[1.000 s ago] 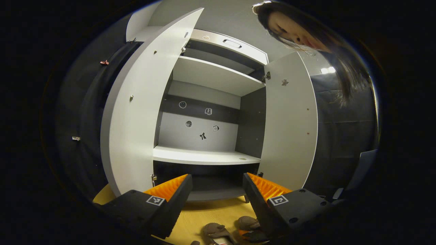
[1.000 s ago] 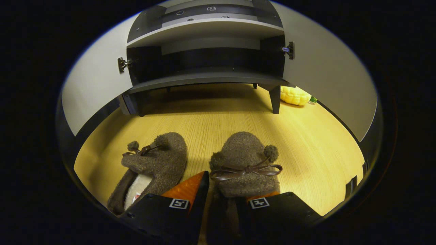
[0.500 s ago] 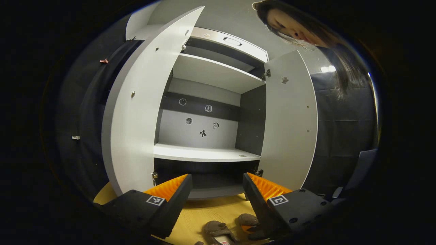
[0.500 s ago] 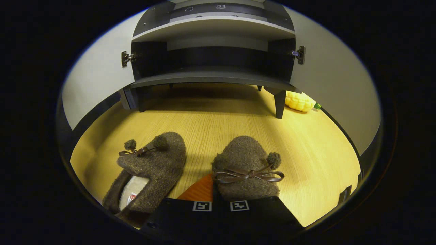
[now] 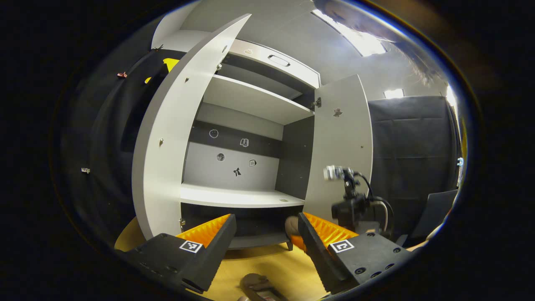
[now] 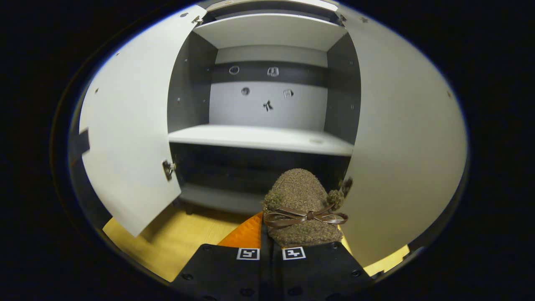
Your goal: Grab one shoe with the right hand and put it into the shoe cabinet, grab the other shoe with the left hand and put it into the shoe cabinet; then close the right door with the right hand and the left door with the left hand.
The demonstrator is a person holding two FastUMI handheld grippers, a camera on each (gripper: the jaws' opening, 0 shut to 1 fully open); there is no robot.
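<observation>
In the right gripper view, my right gripper (image 6: 271, 247) is shut on a brown fuzzy slipper (image 6: 299, 196) with a dark bow, held in the air before the open shoe cabinet (image 6: 259, 138), toe towards the dark lower compartment. Both doors stand open: left door (image 6: 129, 138), right door (image 6: 401, 146). In the left gripper view, my left gripper (image 5: 265, 234) is open with nothing between its fingers, facing the cabinet (image 5: 238, 196). The other slipper (image 5: 256, 284) lies on the floor below it. The right gripper (image 5: 351, 211) and the held slipper's toe (image 5: 291, 225) show beside the right door (image 5: 338, 146).
The floor (image 6: 167, 246) is yellow wood. The cabinet has a white middle shelf, an upper shelf (image 5: 255, 98) and small stickers on its back panel. The left door (image 5: 167, 138) swings far out towards me. Black cloth hangs on both sides.
The right gripper has lifted its slipper off the floor and up towards the cabinet, coming into the left gripper view. The left gripper stays open and has turned slightly.
</observation>
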